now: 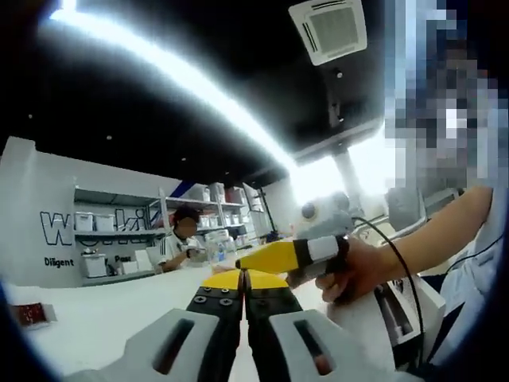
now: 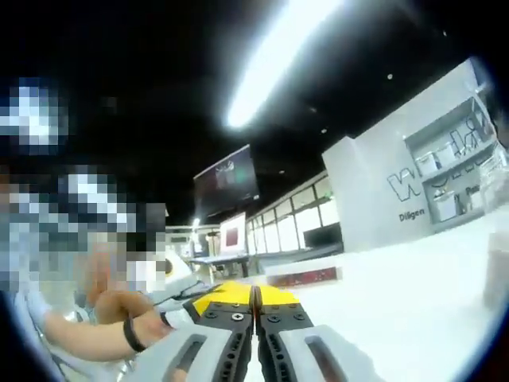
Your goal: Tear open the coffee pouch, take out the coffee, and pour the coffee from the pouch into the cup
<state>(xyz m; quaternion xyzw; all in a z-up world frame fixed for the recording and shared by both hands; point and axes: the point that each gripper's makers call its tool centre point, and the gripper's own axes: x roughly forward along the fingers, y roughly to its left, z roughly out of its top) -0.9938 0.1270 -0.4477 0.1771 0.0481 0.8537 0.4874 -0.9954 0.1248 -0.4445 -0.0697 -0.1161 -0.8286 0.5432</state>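
In the left gripper view my left gripper (image 1: 242, 280) rises from the bottom with its yellow-tipped jaws pressed together, and nothing shows between them. Just beyond its tips my right gripper (image 1: 270, 256) comes in from the right, held by a hand (image 1: 350, 274). In the right gripper view my right gripper (image 2: 254, 296) is likewise shut with nothing visible in it. A small red flat packet (image 1: 32, 313) lies on the white table (image 1: 103, 318) at the far left. It may be the same red packet (image 2: 306, 277) that lies beyond the right gripper's tips.
A person (image 1: 179, 243) sits at the far end of the table before shelves (image 1: 111, 227) with boxes. A blurred pale object (image 2: 497, 255) stands at the right gripper view's right edge. A wrist with a dark band (image 2: 127, 334) shows lower left.
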